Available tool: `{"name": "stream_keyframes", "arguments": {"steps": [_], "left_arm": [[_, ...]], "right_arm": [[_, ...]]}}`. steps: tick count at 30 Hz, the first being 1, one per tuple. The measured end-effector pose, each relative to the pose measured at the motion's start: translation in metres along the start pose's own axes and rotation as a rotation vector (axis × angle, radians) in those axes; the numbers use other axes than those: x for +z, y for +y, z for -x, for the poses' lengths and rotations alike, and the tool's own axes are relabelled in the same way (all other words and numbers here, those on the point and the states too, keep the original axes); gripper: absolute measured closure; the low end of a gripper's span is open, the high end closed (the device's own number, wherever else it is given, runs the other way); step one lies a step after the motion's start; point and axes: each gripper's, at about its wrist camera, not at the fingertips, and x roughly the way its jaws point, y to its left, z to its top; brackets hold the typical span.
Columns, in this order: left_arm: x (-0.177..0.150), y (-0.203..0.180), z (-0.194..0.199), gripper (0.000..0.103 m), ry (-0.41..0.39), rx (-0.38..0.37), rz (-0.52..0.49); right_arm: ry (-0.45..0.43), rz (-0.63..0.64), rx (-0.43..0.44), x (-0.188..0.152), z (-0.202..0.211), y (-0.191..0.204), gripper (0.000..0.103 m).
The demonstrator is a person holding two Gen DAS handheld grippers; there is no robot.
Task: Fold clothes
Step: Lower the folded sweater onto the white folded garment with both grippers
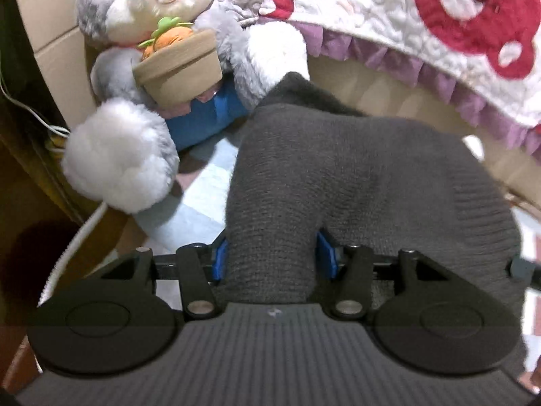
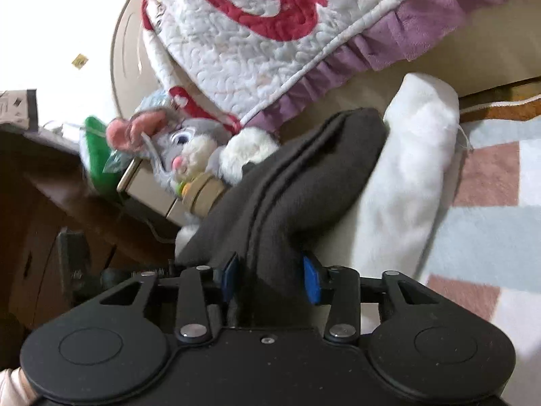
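We find the dark grey knitted garment point(image 1: 355, 176) bunched between the blue pads point(image 1: 220, 258) of the left gripper point(image 1: 272, 257). The cloth fills the gap from pad to pad and appears to touch both, yet we cannot tell whether the pads press on it or merely flank it. Its ribbed hem falls off to the right of the view, past the gripper's right linkage.

In the right wrist view, the same garment point(image 2: 294, 182) runs up and away from the right gripper point(image 2: 270, 275) as a folded band with a dark seam along its length. Here the jaws stand spread: the left pad meets the cloth, while the right blue pad point(image 2: 311, 282) shows a sliver of space beside it.

Edges and clearance: the plush rabbit point(image 1: 142, 67) with its carrot pot point(image 1: 179, 67) crowds the garment's far left edge, its paw just beside the cloth. The quilted cover point(image 1: 389, 23), white with red figures and a purple frill, overhangs the far side. A white fleece item point(image 2: 409, 169) lies directly against the garment's right flank. Open room remains on the checked blanket point(image 2: 490, 216), pale blue and pink, to the right. To the left, brown furniture point(image 2: 67, 203) closes the space.
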Motion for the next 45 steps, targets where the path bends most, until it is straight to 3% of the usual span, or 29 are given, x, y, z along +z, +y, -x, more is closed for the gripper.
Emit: {"name": "stream_keyframes", "arguments": {"steps": [3,5,9,11,12,13,16,19,22,25,26,28,31,33,34,38,40,45], "left_arm": [[-0.016,0.017,0.007,0.049,-0.033,-0.066,0.077],[-0.025,0.025,0.007,0.046,-0.039,-0.086,0.123],[-0.037,0.038,-0.004,0.026,-0.008,-0.089,0.223],[-0.037,0.042,-0.008,0.026,0.005,-0.094,0.265],[-0.036,0.044,-0.010,0.035,0.011,-0.097,0.285],[-0.030,0.036,-0.006,0.048,-0.002,-0.080,0.211],[-0.007,0.010,0.009,0.068,-0.042,-0.039,-0.027],[0.016,-0.002,0.032,0.068,-0.079,-0.062,-0.114],[0.017,-0.003,0.032,0.062,-0.038,-0.032,-0.166],[-0.003,-0.001,0.010,0.056,0.065,0.087,-0.171],[-0.011,0.000,0.008,0.053,0.055,0.108,-0.180],[-0.023,0.001,0.007,0.049,0.022,0.129,-0.189],[-0.026,0.000,0.014,0.049,-0.023,0.147,-0.200],[-0.027,-0.008,0.023,0.049,-0.088,0.198,-0.246],[-0.028,-0.013,0.028,0.049,-0.122,0.224,-0.270],[-0.036,-0.030,0.056,0.049,-0.312,0.254,-0.323],[-0.041,-0.042,0.058,0.040,-0.295,0.152,-0.353],[-0.070,-0.083,0.050,0.040,-0.164,-0.079,-0.458]], "right_arm": [[0.045,-0.030,0.041,-0.008,0.005,0.002,0.035],[0.084,-0.015,0.021,-0.015,0.002,0.006,0.033],[0.161,0.053,-0.059,-0.027,-0.016,0.013,0.030],[0.175,0.061,-0.072,-0.029,-0.024,0.016,0.038],[0.173,0.068,-0.055,-0.026,-0.025,0.020,0.061],[0.170,0.081,-0.023,-0.022,-0.024,0.026,0.066],[0.151,0.031,0.125,-0.008,-0.012,0.046,0.071],[0.159,0.018,0.181,-0.010,-0.003,0.072,0.070],[0.198,-0.101,0.222,-0.052,-0.007,0.067,0.070],[0.239,-0.017,0.003,-0.099,-0.025,0.058,0.067],[0.247,0.005,-0.041,-0.108,-0.029,0.054,0.066],[0.241,0.003,-0.029,-0.109,-0.023,0.049,0.057],[0.237,0.033,0.010,-0.101,-0.007,0.050,0.053],[0.222,0.029,0.045,-0.093,0.003,0.048,0.048],[0.190,-0.011,0.066,-0.087,0.008,0.042,0.041],[0.037,-0.198,0.081,-0.060,0.024,0.007,0.035],[0.035,-0.259,0.049,-0.045,0.015,-0.006,0.028],[0.080,-0.316,-0.125,-0.011,-0.042,-0.011,0.028]]}}
